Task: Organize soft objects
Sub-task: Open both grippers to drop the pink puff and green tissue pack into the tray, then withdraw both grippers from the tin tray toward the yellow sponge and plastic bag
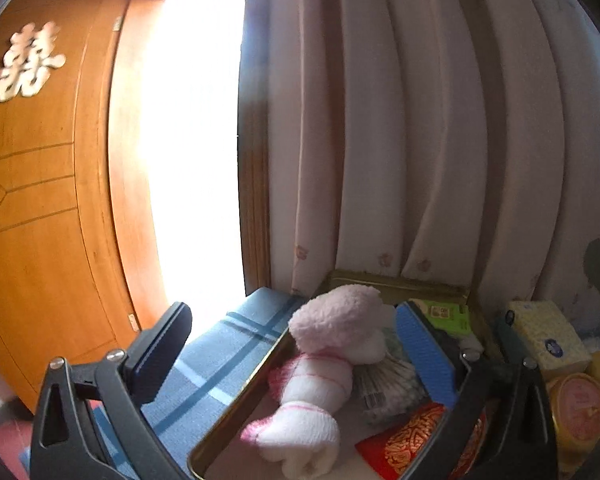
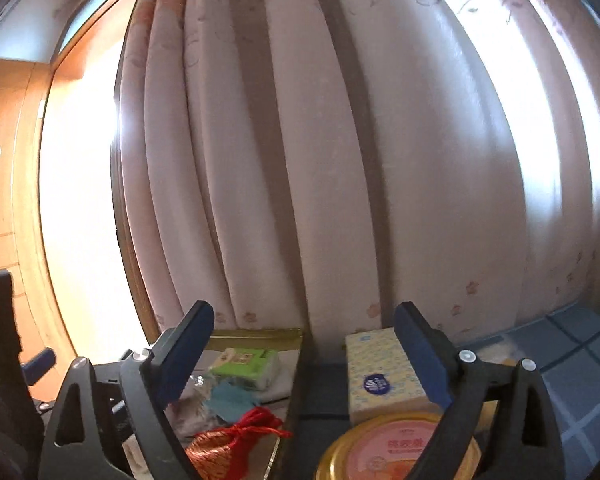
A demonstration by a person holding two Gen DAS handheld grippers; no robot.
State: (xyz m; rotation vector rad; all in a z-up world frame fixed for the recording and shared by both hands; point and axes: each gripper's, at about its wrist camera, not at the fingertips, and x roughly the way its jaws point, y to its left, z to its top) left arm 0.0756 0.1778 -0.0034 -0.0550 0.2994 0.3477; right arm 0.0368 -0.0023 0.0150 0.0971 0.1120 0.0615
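Two grippers, both jaws spread wide, nothing gripped. Left gripper (image 1: 296,356) view only: fluffy pink-white rolled towels (image 1: 320,364) lying inside gold rectangular metal tin (image 1: 236,396). Right gripper (image 2: 304,360) view only: red-orange tasselled pouch (image 2: 236,440); round gold-rimmed pink-lidded can (image 2: 384,456) beside yellow-patterned tissue pack (image 2: 380,376).

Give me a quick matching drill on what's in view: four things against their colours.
Things:
1. Rolled towel
2. Tissue pack
3. Pouch
4. Wipes pack

Colours:
A. green
B. red and gold
C. white with pink stripes
D. pale yellow with a blue logo

Pairs: 1-C, 2-D, 3-B, 4-A
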